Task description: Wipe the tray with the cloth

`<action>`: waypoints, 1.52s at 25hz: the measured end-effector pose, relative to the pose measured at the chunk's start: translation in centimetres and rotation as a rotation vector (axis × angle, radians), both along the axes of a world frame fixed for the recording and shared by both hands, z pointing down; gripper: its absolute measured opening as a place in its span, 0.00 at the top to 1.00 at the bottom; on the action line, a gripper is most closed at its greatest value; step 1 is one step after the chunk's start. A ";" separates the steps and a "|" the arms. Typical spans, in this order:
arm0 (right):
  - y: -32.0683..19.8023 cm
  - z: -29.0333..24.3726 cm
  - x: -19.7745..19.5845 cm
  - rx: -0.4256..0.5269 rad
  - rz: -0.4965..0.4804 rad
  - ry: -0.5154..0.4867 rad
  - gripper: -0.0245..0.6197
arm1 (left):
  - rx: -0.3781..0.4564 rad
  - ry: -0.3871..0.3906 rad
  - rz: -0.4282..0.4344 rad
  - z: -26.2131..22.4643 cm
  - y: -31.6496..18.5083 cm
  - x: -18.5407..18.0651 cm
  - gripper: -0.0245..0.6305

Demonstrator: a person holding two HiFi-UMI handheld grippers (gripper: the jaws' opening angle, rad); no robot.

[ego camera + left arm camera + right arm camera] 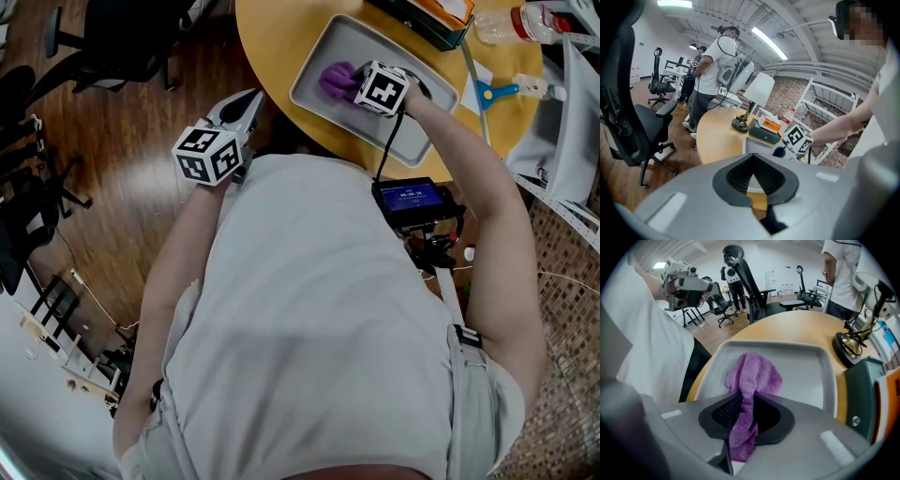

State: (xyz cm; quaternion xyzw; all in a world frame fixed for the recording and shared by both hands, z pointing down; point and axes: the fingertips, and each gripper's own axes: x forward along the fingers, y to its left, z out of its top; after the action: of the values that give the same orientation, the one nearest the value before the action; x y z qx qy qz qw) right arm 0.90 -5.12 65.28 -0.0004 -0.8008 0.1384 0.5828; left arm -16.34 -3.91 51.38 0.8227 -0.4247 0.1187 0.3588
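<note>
your right gripper (749, 403) points steeply down into the tray (806, 371), and its jaws pinch the purple cloth (757, 373). a fold of the cloth runs back between the pads, and the rest lies bunched on the tray's floor, left of its middle. the grey, shallow tray sits on the round wooden table (272, 37), close to the edge nearest you. your left gripper (753, 165) hangs off the table's near left edge, over the floor (122, 122), well apart from the tray. its jaws are pressed together at the tips with nothing between them. just past the tray's right end stand a green box (862, 394) and a lamp base (848, 345). farther off there are office chairs (750, 282) and people standing (843, 273)
</note>
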 end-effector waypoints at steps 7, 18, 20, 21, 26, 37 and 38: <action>-6.0 -0.7 1.4 0.095 0.037 0.007 0.84 | -0.001 -0.002 -0.006 -0.1 0.0 -0.2 0.96; -10.3 -0.2 4.6 0.400 -0.085 0.188 0.84 | -0.006 -0.001 0.000 -0.1 0.2 0.0 0.96; -10.4 0.2 4.9 0.532 -0.279 0.276 0.84 | -0.007 -0.002 0.000 -0.1 0.2 0.0 0.96; -10.4 0.5 4.9 0.599 -0.388 0.320 0.85 | -0.006 -0.003 -0.001 -0.1 0.2 0.0 0.96; -10.9 0.8 4.8 0.556 -0.267 0.325 0.85 | -0.006 -0.003 -0.012 -0.1 0.6 -0.2 0.96; -13.1 0.5 0.5 0.437 -0.192 0.311 0.85 | -0.015 -0.001 -0.059 0.5 0.7 -2.1 0.96; -13.3 0.6 0.2 0.440 -0.202 0.320 0.85 | -0.014 -0.002 -0.065 0.4 0.7 -2.3 0.96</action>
State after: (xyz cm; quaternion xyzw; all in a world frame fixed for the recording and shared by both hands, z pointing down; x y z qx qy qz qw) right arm 1.15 -18.38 65.88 0.0681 -0.7054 -0.0992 0.6985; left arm -18.66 -3.24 51.81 0.8060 -0.4506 0.1108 0.3675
